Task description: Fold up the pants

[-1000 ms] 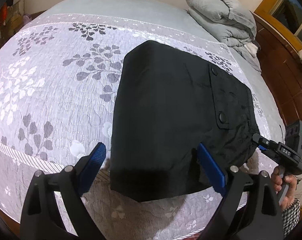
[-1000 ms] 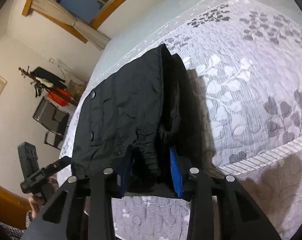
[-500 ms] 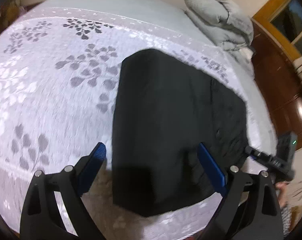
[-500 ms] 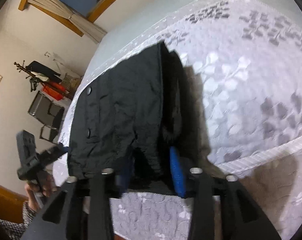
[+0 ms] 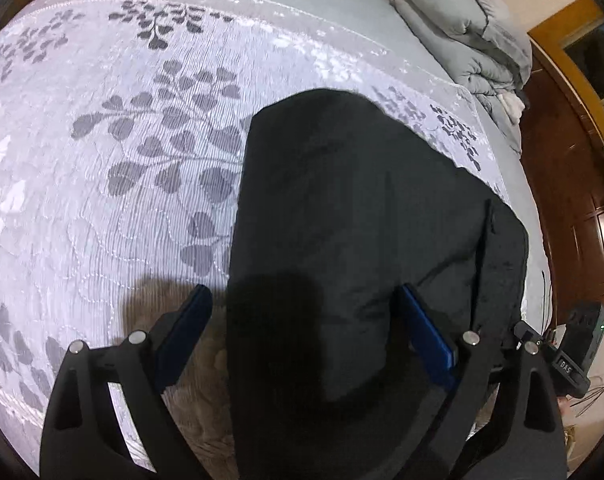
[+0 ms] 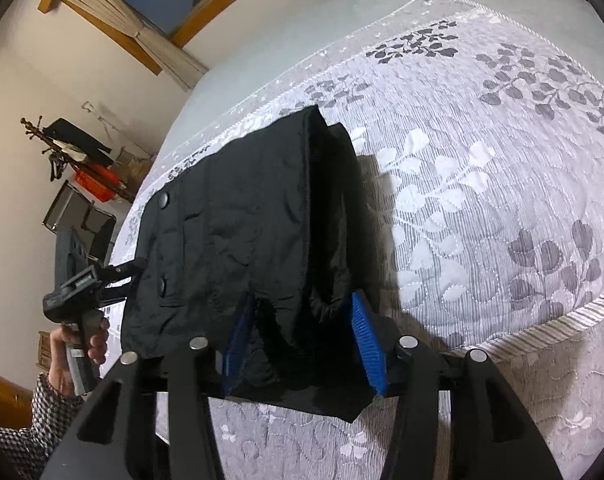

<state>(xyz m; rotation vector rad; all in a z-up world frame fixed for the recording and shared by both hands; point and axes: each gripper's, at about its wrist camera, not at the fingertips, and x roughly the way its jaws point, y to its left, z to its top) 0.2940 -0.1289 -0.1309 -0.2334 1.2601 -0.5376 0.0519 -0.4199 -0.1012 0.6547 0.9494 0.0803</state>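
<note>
Left wrist view
Pants: the black pants (image 5: pixel 353 216) lie folded into a compact block on the bed (image 5: pixel 114 184), near its front edge, because I need a flat surface to square the fold.
Left gripper: my left gripper (image 5: pixel 303 330) stands spread wide above the near left part of the block, its fingers (image 5: pixel 186 320) straddling the cloth without pressing, so it grasps nothing.
Other tool: my right gripper (image 5: pixel 519 330) shows at the right edge of the pants.

Right wrist view
Right gripper: my right gripper (image 6: pixel 298 332) sits over the gathered waistband end of the pants (image 6: pixel 238 216). Its jaws have just been opening, and the cloth lies between the blue pads (image 6: pixel 365 340) without being squeezed, so I judge the corner released.
Fold: the layers at that end lie stacked, the top one bulging a little, likely because I let go.
Left hand: my hand (image 6: pixel 76 344) holds the left tool (image 6: pixel 136 276) at the far edge.
</note>
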